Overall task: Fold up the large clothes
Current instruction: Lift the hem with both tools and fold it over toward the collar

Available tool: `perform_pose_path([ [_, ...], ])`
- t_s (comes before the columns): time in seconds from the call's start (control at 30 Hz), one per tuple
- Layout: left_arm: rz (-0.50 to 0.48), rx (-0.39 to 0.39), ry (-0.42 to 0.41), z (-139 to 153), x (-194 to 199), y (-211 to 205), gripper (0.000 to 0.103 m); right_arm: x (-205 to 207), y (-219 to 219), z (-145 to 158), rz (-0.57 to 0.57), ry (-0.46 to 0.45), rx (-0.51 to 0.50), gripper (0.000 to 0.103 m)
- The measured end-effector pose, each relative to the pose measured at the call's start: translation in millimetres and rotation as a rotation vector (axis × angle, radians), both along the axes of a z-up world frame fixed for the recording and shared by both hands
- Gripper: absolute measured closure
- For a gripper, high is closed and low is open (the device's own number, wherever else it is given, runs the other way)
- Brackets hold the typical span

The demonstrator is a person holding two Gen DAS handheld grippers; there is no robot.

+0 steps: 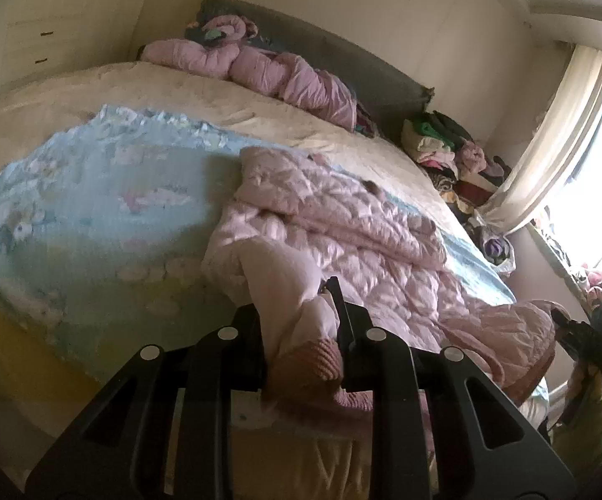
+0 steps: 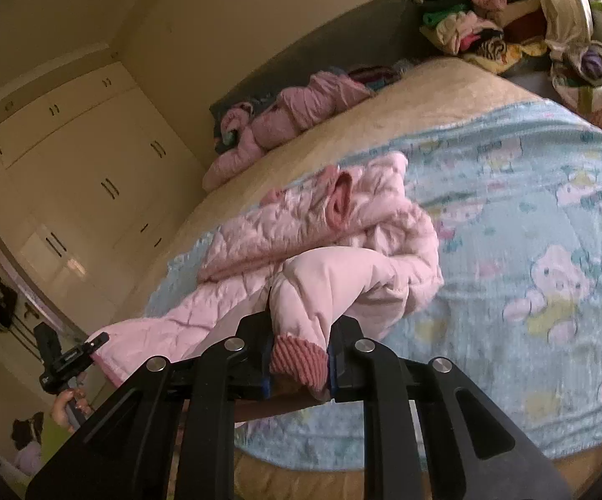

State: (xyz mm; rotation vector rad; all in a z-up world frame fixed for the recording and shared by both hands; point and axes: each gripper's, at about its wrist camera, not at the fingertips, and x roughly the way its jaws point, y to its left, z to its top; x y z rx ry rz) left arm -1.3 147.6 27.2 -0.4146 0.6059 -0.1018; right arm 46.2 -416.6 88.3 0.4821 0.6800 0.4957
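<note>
A pink quilted jacket point(image 1: 342, 225) lies crumpled on a light blue cartoon blanket point(image 1: 92, 208) on the bed. My left gripper point(image 1: 301, 312) is shut on one sleeve near its ribbed pink cuff point(image 1: 321, 360). My right gripper point(image 2: 301, 325) is shut on the other sleeve at its ribbed cuff point(image 2: 298, 360). The jacket point(image 2: 321, 225) also shows in the right wrist view, bunched on the blanket point(image 2: 530, 229). The other gripper shows at the edge of each view, right point(image 1: 584, 333) and left point(image 2: 67, 358).
A second pink quilted garment point(image 1: 259, 66) lies along the grey headboard point(image 1: 342, 46). A heap of mixed clothes point(image 1: 455, 154) sits beside the bed by the curtain point(image 1: 559, 133). White wardrobes point(image 2: 71, 166) line the other wall.
</note>
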Motion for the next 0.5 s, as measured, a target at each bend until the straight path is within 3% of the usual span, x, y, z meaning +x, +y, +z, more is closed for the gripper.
perform_pose_path([
  [0.5,0.029,0.035,-0.044,44.8,50.6,7.0,0.087,60.6,13.1,45.9,-0.039,-0.117,-0.022,0.086],
])
